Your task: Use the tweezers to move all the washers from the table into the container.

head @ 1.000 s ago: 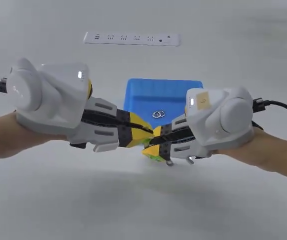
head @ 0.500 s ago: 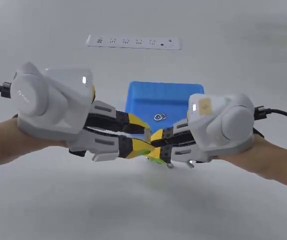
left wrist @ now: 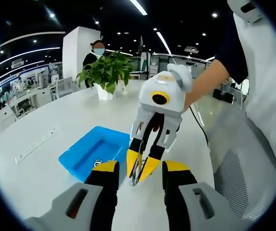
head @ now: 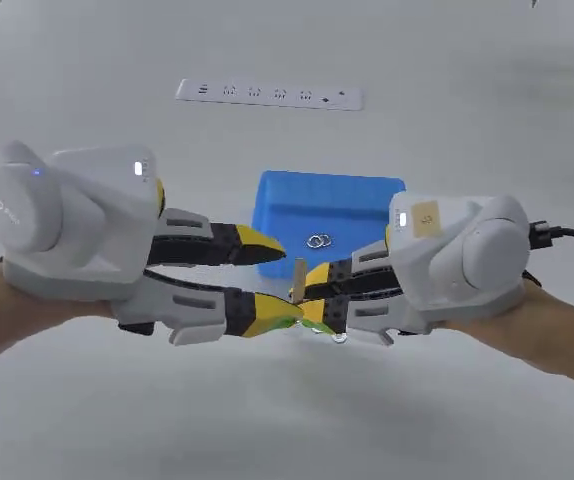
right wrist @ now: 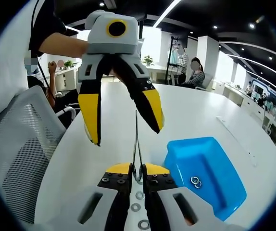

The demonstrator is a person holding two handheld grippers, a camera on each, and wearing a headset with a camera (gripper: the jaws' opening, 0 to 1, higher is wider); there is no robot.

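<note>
My right gripper (head: 313,292) is shut on thin metal tweezers (right wrist: 136,139), which stand upright between its jaws. Facing it from the left, my left gripper (head: 275,280) is open, its yellow-tipped jaws spread above and below the tweezers (head: 298,277) without touching them. Just behind both grippers lies the blue container (head: 367,196) with two washers (head: 317,241) in it. In the right gripper view, three washers (right wrist: 139,195) lie on the white table in front of my right gripper (right wrist: 137,169), left of the container (right wrist: 219,190).
A white power strip (head: 269,94) lies at the back of the table. A potted plant (left wrist: 104,74) stands on the far end. A mesh chair (right wrist: 18,154) is beside the table. People sit in the background.
The left gripper's jaws have spread apart and it has drawn back to the left. The tweezers stay in the right gripper.
</note>
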